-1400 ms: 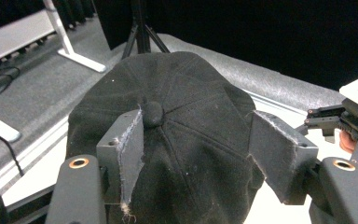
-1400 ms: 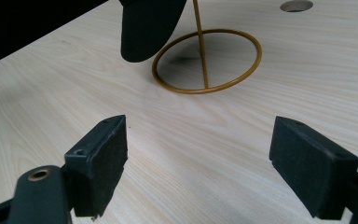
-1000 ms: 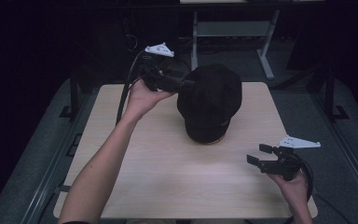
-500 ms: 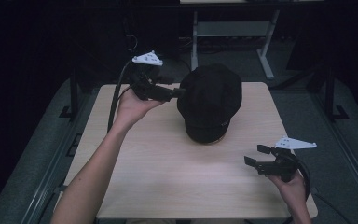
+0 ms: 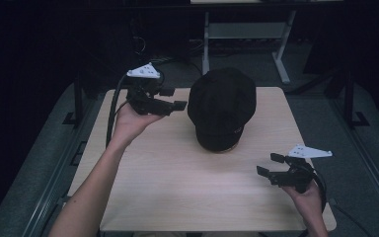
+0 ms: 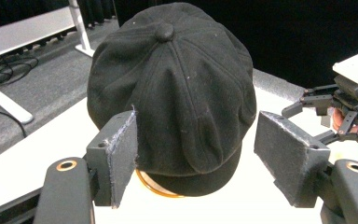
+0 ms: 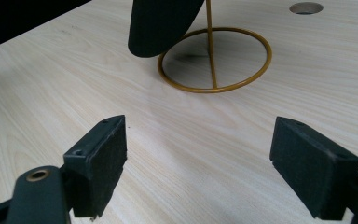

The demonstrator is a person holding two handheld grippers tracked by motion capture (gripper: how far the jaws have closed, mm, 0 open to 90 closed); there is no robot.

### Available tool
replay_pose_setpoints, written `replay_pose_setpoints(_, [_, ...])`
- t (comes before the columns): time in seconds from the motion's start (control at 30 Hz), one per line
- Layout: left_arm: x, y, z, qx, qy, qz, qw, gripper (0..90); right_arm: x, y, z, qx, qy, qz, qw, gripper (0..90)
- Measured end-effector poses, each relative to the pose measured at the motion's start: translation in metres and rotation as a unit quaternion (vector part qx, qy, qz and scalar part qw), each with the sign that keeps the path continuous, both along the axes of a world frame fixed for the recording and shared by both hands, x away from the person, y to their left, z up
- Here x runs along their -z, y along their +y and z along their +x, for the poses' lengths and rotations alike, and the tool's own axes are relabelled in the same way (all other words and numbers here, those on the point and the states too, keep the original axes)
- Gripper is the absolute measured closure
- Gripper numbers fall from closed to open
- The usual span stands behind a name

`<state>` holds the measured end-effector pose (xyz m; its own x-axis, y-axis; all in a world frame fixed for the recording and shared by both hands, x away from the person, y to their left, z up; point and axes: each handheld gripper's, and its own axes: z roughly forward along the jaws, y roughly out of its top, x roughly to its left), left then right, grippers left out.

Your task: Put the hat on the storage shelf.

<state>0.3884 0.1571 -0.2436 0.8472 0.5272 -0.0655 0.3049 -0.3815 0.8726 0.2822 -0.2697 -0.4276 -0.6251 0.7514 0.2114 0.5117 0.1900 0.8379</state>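
From the high view, a black cap [image 5: 222,108] sits toward the far middle of the table [image 5: 177,187], the left gripper [image 5: 173,98] just beside it, the right gripper [image 5: 269,164] well apart. The left gripper view shows jaws spread, empty, facing the cap on a gold wire stand [image 6: 156,187]. The right gripper view shows jaws apart over bare wood

A black cap [image 5: 221,107] on a gold wire stand [image 7: 214,58] blocks the far middle of the light wood table [image 5: 177,187]. Bare tabletop lies open between it and the right gripper [image 5: 271,165], jaws spread, near the front edge; the left gripper [image 5: 173,98], jaws apart, faces the cap's side across a short gap.
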Motion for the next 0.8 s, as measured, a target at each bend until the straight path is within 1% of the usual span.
replay_pose_setpoints(0.17, [0.005,0.01,-0.004,-0.004,0.002,-0.002,1.0,29.0,0.0,0.001,0.0,-0.001,-0.002,-0.003,1.0,17.9])
replay_pose_setpoints(0.27, [0.009,0.015,-0.008,-0.008,0.005,-0.01,0.9999,28.9,0.0,0.002,0.0,-0.004,0.0,-0.007,1.0,17.9])
replay_pose_setpoints(0.33, [0.012,0.019,-0.01,-0.011,0.008,-0.009,0.9999,28.9,0.001,0.002,0.0,-0.004,-0.002,-0.009,0.9999,17.9])
replay_pose_setpoints(0.47, [0.016,0.026,-0.013,-0.015,0.01,-0.014,0.9997,28.8,0.001,0.003,0.0,-0.003,-0.001,-0.01,0.9999,17.9])
replay_pose_setpoints(0.63, [0.019,0.033,-0.018,-0.021,0.01,-0.015,0.9996,28.6,0.001,0.002,0.0,-0.003,-0.001,-0.009,0.9999,18.0])
replay_pose_setpoints(0.8, [0.022,0.041,-0.024,-0.029,0.003,-0.015,0.9995,28.5,0.001,0.002,0.0,-0.004,-0.002,-0.01,0.9999,17.9])
